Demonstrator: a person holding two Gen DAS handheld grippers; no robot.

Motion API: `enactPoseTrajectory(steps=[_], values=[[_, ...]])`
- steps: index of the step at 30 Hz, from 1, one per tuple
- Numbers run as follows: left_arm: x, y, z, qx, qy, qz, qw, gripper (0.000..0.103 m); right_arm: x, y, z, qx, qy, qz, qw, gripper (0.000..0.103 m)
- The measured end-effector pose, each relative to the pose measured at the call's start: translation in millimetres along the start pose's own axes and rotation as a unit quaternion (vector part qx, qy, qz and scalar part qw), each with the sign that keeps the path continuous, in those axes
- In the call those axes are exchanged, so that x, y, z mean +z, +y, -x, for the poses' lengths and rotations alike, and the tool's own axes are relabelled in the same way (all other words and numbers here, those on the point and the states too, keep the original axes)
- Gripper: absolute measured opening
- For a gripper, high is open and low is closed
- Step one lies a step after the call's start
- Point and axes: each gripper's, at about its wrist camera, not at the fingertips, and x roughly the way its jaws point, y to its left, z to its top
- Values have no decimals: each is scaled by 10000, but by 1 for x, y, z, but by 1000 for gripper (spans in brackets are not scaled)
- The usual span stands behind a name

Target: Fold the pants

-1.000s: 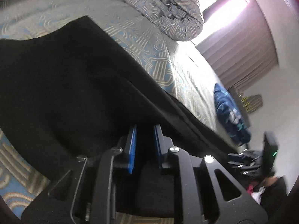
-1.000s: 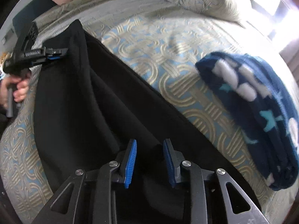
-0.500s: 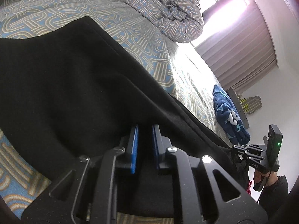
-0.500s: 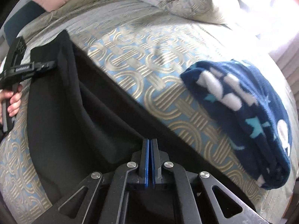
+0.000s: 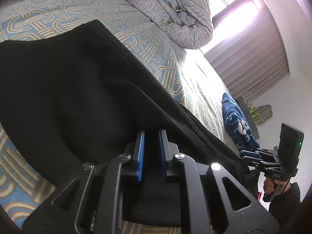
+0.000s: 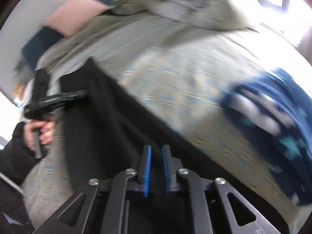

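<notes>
Black pants [image 5: 68,89] lie stretched along the near side of a patterned bed; they also show in the right wrist view [image 6: 109,128]. My left gripper [image 5: 151,134] is shut on one end of the pants, with black cloth between its blue pads. My right gripper [image 6: 156,149] grips the other end, jaws narrowly apart with dark cloth between them; this view is blurred by motion. Each gripper shows in the other's view: the right one [image 5: 251,155] at the far end of the pants, the left one [image 6: 58,99] at the upper left edge.
The bed cover [image 5: 136,27] has a blue and beige ring pattern. A rolled duvet [image 5: 175,9] lies at the head. A folded navy fleece garment [image 6: 273,120] sits on the bed beside the pants, also in the left wrist view [image 5: 237,124]. Curtains [image 5: 253,58] and a window stand beyond.
My right gripper closed on the pants end and is now lifting or swinging, blurring its view; its jaws show a slightly wider gap than half a second ago. My left gripper narrowed onto the cloth.
</notes>
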Motion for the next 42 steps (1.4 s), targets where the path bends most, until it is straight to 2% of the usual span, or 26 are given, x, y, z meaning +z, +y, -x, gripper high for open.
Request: enactPoseTrajectory(steps=[4,8,10,11,13,15,19,23,26,28,31,33,34,38,42], values=[[0,1,0,-54,2,43,10000,16,28,24,-40,175,213,316,9991,20],[1,3,-2,-106,6,81,9999,16,18,24,-66,306,655,300,9969,22],[0,4,-2,-126,5,90,9999,16,16,25,-68,312,581,295,9974,20],[0,4,-2,-139,5,99,9999,16,16,25,-68,215,581,283,9977,6],[0,5,-2,-166,3,123,9998,16,17,26,-65,96,606,329,9976,2],[0,6,-1,-194,1,140,9997,16,26,29,-57,-177,528,367,9978,2],[1,7,-1,-190,-1,119,9997,16,48,20,-42,-397,346,392,9978,2],[1,7,0,-126,-20,105,9999,16,61,24,-50,-748,456,664,9939,2],[2,9,3,-130,-68,184,9997,15,60,19,-67,-953,646,623,9914,13],[4,10,8,-90,-152,220,9996,15,53,9,-57,-1201,590,451,9900,16],[8,8,21,126,-337,188,9992,19,26,-19,9,-922,-235,-338,9949,24],[11,3,28,245,-390,115,9989,23,-6,-41,59,-1028,-660,-812,9892,41],[14,-2,32,246,-398,88,9989,23,-25,-51,81,-1154,-809,-970,9853,43],[26,-40,32,274,-442,-281,9983,23,-106,-98,131,-1963,-641,-1611,9651,43],[41,-65,-10,655,-180,-699,9952,25,-158,-130,138,-2050,-738,-2353,9472,43]])
